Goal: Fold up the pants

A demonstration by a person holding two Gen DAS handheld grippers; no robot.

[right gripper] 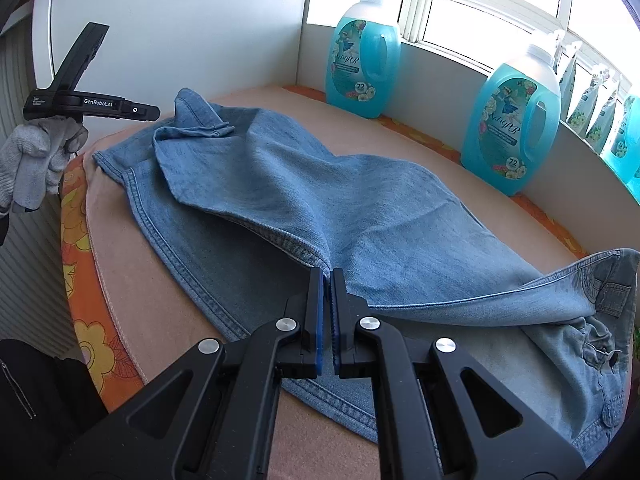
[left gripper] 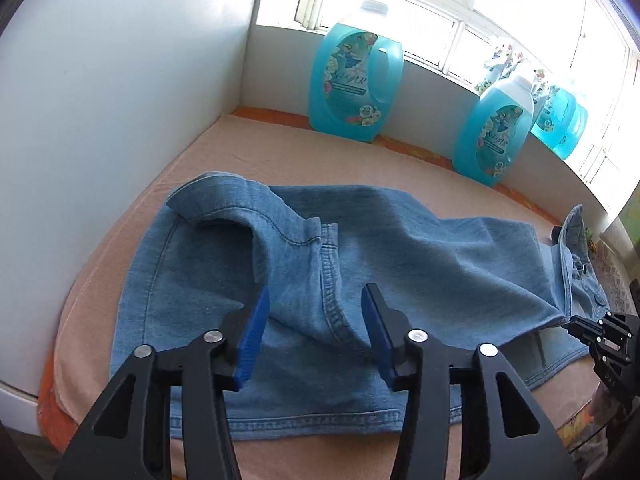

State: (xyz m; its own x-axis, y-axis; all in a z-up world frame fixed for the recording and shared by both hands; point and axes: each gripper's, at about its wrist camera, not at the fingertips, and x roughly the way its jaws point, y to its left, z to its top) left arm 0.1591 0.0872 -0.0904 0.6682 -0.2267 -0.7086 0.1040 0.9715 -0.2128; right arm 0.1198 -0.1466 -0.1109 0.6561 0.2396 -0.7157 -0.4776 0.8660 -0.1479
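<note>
A: Upper left of the frame?
B: 1 plain white wall [left gripper: 120,92].
A: Upper right?
B: 1 white-framed window [left gripper: 460,20], bright daylight; 3 blue detergent bottles [left gripper: 354,84] lined below it.
A: Centre?
B: 1 peach-covered surface [left gripper: 256,152], orange floral edging.

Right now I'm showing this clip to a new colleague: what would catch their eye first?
Blue jeans sprawl across the peach-covered surface, one leg folded over. The right tool pinches the fold's edge, while the left tool is open above the denim. Bright turquoise detergent bottles line the sunny window behind.
</note>
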